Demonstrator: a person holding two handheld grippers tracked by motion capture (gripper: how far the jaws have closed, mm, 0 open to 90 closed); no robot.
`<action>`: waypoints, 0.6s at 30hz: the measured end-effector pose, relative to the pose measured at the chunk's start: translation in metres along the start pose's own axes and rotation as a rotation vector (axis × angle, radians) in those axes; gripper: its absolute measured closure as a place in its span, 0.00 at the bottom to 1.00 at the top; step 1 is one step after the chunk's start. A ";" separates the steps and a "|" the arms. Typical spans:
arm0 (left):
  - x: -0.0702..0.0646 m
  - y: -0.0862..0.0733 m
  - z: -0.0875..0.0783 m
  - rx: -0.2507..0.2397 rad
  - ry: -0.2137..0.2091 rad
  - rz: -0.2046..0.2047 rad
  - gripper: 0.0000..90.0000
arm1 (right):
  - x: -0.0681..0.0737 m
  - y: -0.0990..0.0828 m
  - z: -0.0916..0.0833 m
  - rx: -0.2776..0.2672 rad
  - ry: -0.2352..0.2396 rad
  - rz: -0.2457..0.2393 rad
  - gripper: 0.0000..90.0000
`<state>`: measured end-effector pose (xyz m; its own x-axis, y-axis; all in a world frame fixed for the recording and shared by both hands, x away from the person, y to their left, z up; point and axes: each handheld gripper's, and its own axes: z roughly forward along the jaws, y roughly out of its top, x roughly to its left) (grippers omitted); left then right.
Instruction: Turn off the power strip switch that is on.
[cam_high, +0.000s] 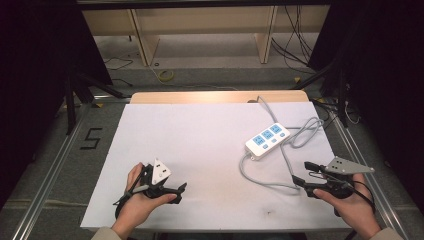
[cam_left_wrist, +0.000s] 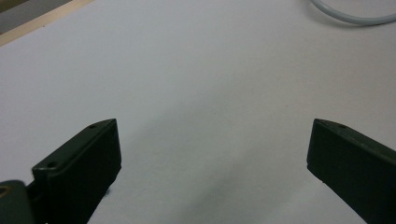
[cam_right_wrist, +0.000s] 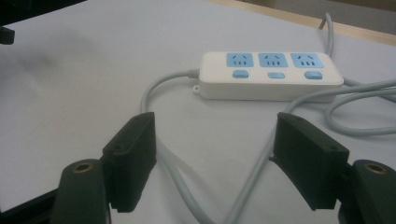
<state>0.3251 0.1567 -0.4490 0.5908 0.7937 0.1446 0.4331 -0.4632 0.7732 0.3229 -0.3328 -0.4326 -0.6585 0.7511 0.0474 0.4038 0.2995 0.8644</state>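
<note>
I count one power strip (cam_high: 267, 140) on the white table (cam_high: 200, 150), with three blue sockets and three blue switches on its top, and one grey cable (cam_high: 260, 176) looping away from it. It lies on the right half of the table, ahead of my right gripper (cam_high: 301, 172). I have two grippers, one in each hand. The right gripper stands released, jaws wide apart; in the right gripper view two runs of the cable (cam_right_wrist: 187, 186) pass between the jaws and converge low down, and no pad presses on them. My left gripper (cam_high: 181, 192) sits at the near left, well apart from the strip, jaws spread wide over bare table with nothing between them.
</note>
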 end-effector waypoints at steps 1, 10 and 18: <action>0.000 0.000 0.000 0.002 0.003 0.003 0.03 | 0.000 0.000 0.000 0.000 0.000 0.000 0.34; 0.001 -0.001 -0.001 -0.003 0.019 0.001 0.04 | 0.002 0.005 0.001 0.013 -0.014 -0.059 0.48; 0.002 0.000 -0.001 -0.007 0.025 -0.007 0.05 | 0.001 0.015 0.006 0.001 -0.029 -0.085 0.71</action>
<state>0.3253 0.1587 -0.4485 0.5705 0.8066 0.1546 0.4324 -0.4550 0.7785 0.3322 -0.3244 -0.4228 -0.6718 0.7396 -0.0410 0.3475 0.3636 0.8643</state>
